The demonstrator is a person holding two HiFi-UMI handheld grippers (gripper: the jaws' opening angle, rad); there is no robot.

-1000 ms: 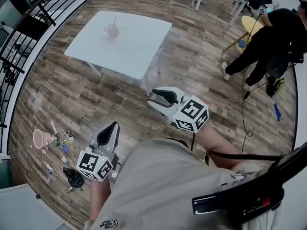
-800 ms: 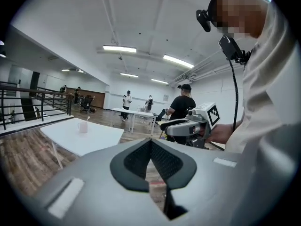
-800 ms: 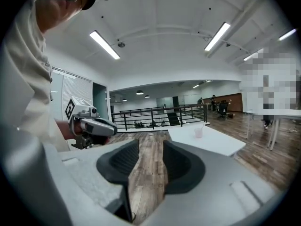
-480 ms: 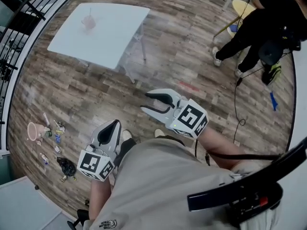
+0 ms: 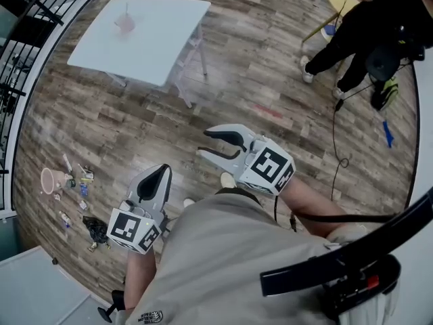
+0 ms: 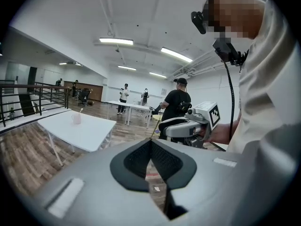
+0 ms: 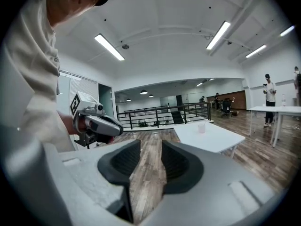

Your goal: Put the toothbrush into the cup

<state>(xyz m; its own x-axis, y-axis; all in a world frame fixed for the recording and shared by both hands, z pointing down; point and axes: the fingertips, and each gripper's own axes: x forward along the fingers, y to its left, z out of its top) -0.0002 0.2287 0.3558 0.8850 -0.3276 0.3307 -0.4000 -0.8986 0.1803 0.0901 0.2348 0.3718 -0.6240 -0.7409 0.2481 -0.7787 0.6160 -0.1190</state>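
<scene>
Pink plastic cup (image 5: 126, 26), toothbrush (image 6: 80, 111) apparently inside, on far white square table (image 5: 162, 46). Left grey gripper (image 5: 162, 172) pinched shut, right grey gripper (image 5: 203, 143) wide but closing. Both empty, likely because nothing is within reach.

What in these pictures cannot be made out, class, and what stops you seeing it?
1. Cup on the white table, head view: too small and blurred to tell what the thin stick in it is.
2. Small items on the floor, head view: too small to name.
3. Person in black, head view: cut off by the top edge.
</scene>
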